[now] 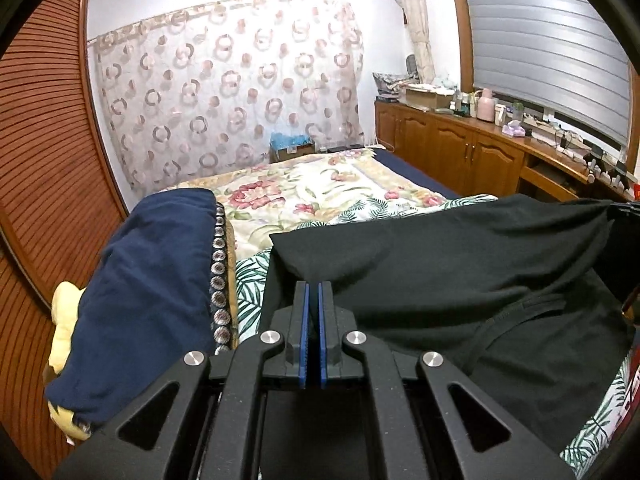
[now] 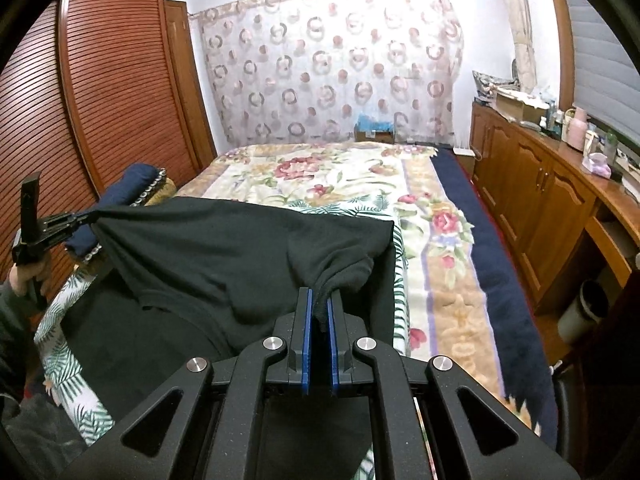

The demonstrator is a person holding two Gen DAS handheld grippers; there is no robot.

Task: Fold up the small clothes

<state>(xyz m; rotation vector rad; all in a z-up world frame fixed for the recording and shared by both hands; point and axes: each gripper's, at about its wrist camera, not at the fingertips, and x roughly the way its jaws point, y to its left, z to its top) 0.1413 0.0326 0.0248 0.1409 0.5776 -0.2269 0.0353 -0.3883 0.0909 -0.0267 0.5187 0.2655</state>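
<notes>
**Both tools pinch the black garment above the bed**

You work over a wide bed (image 2: 452, 300) spread with a floral blanket (image 2: 332, 176) and, nearer you, a palm-leaf sheet (image 1: 250, 280). A rolled navy pillow (image 1: 152, 280) lies along the bed's left side, beside the slatted wardrobe doors (image 2: 120, 92).

The black garment (image 2: 240, 248) is what you are folding. Its lower part rests on the palm-leaf sheet, while its upper edge is raised and stretched between your two tools, sagging in the middle. A bound neckline or strap edge (image 1: 516, 312) shows on the part lying flat.

Your left tool (image 1: 313, 288) is pressed together at one raised corner; in the right wrist view (image 2: 86, 218) the cloth pulls taut from its tips. Your right tool (image 2: 319, 300) is closed on a bunched wad of cloth at the other corner, a thick fold filling the gap between the blue pads (image 2: 306, 336).

The cloth looks light, soft and limp, likely a thin knit. It will probably drape and stretch rather than keep a line, so hold it at corners and seams, keep even tension between both tools, and lay the edge down flat. The wadded right grip may leave a crease or slip.
</notes>
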